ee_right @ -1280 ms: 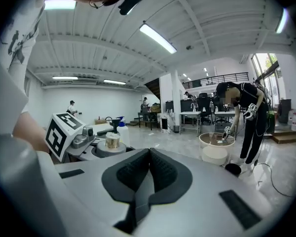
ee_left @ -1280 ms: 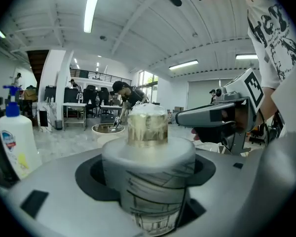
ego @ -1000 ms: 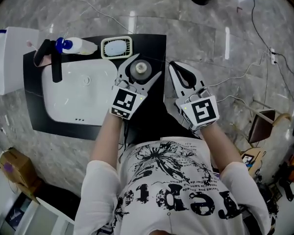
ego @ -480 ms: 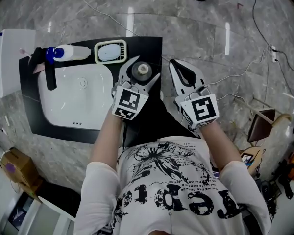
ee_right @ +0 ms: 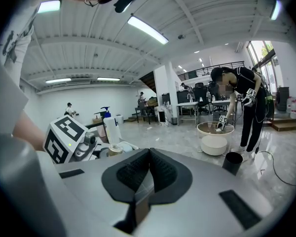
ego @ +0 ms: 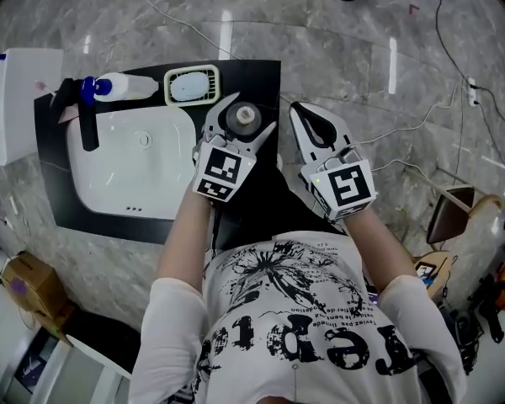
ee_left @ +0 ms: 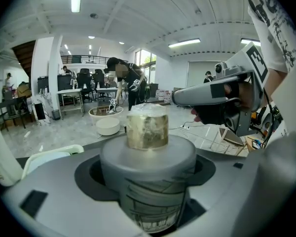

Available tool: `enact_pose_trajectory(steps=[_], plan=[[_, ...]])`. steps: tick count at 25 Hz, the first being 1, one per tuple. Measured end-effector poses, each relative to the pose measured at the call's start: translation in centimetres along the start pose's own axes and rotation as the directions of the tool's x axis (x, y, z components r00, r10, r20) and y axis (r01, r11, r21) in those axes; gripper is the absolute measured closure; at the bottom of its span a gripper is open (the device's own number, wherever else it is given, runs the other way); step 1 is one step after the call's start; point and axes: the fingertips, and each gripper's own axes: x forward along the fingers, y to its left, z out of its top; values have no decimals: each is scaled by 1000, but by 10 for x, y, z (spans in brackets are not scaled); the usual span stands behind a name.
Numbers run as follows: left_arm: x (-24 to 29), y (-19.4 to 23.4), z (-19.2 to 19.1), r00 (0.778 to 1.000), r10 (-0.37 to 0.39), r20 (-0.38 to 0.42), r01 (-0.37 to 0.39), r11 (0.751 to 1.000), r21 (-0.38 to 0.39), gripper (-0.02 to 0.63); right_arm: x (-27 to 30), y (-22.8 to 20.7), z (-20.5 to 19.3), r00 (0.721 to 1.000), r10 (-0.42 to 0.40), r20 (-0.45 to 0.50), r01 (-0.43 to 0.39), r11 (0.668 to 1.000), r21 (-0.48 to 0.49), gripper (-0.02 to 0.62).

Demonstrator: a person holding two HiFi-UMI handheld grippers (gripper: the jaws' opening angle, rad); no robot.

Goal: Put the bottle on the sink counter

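left claw grips the bottle just right of the sink basin

the left claw [ego: 251, 114] is closed on the bottle [ego: 241, 118], its two jaws pressed against the grey body on either side. the bottle is upright: the head view looks straight down on its round grey shoulder and pale cap. the left gripper view shows that cap as dull gold with a whitish top, and a line-drawn label on the body below. the bottle sits just right of the white sink basin [ego: 93, 194], over the black bench [ego: 265, 74] that carries the basin. whether its base touches the bench cannot be told.

the right claw [ee_right: 148, 154] is shut and empty, its dark pads meeting along one line with nothing between them. it hangs further right of the basin, just beside the left claw and apart from it.

behind the basin's far right corner a pale soap dish [ego: 192, 85] rests on the bench. behind the basin's far edge a spray bottle [ego: 126, 87] with a blue top lies on its side. a black faucet [ego: 86, 120] reaches over the basin's left part. left of the basin is a white box [ego: 21, 103].
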Motion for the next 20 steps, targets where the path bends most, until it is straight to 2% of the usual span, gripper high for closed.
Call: enact_pose_trajectory(steps=[6, 12, 15, 20], plan=[[-11, -5, -5, 1000, -18, -24, 17, 999, -40, 258, -4, 9, 2, 1000, 3, -8, -3, 1000, -23, 581], [-19, -6, -18, 999, -21, -46, 20, 999, -29, 253, -9, 21, 4, 1000, -13, -6, 12, 1000, -22, 581], [-27, -4, -6, 1000, -13, 14, 14, 998, -54, 240, -15, 29, 8, 1000, -28, 4, 28, 999, -31, 581], [-64, -6, 32, 991, 14, 132, -11, 1000, -20, 238, -36, 47, 19, 997, -69, 22, 70, 997, -43, 581]])
